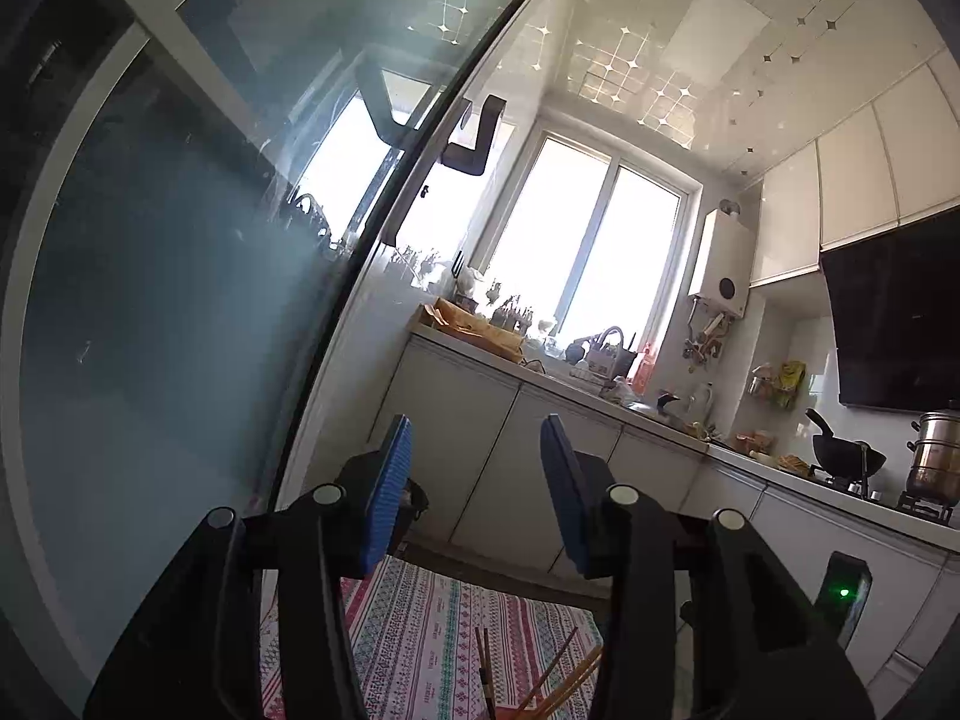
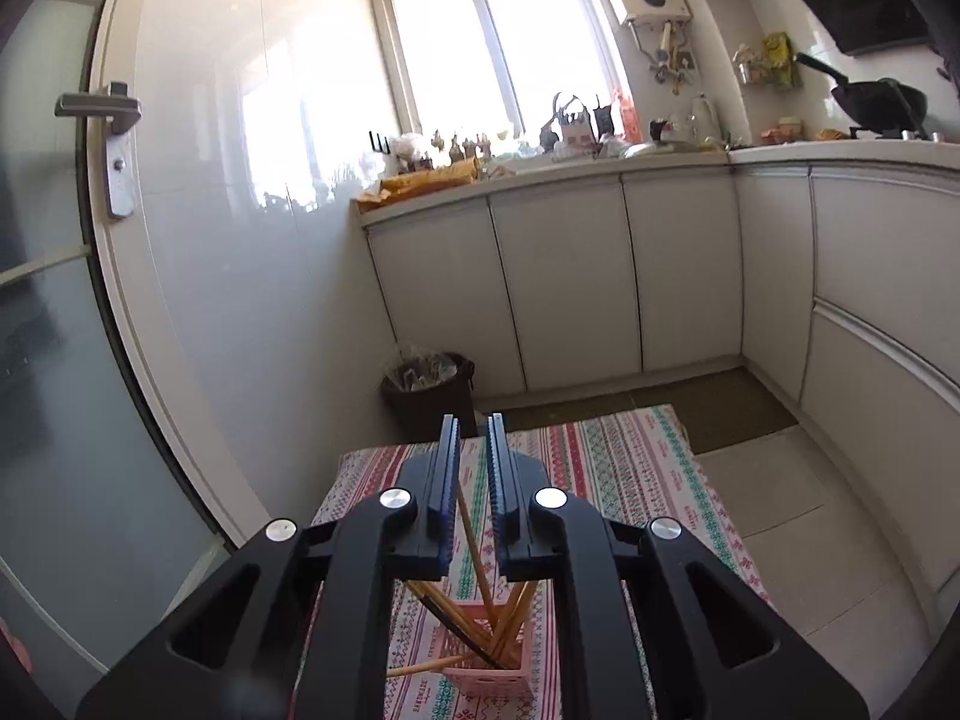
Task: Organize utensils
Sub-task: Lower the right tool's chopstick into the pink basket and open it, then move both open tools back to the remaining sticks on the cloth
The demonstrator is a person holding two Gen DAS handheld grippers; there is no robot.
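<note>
Standing across the far side of the room, white cabinets [image 2: 564,276] carry a cluttered counter under a bright window [image 2: 498,30], with a black wok [image 2: 882,99] on the stove at the right and a dark waste bin [image 2: 429,387] on the floor against the glossy wall. A glass door [image 1: 168,300] fills the left of the left wrist view, hard up beside the left gripper [image 1: 477,492], whose blue pads stand well apart with nothing between them. Below, a striped patterned tablecloth [image 2: 606,456] bears a pink slotted holder [image 2: 489,669] near its close edge, and wooden chopsticks [image 2: 474,546] lean out of it in several directions, yellowish with some darker ends. The right gripper [image 2: 472,480] hangs just above the holder, its jaws parted by a narrow gap; one chopstick rises into that gap, though the pads do not appear to press on it. Black gripper arms hide the holder's sides, and the left wrist view catches only chopstick tips at its bottom edge.
</note>
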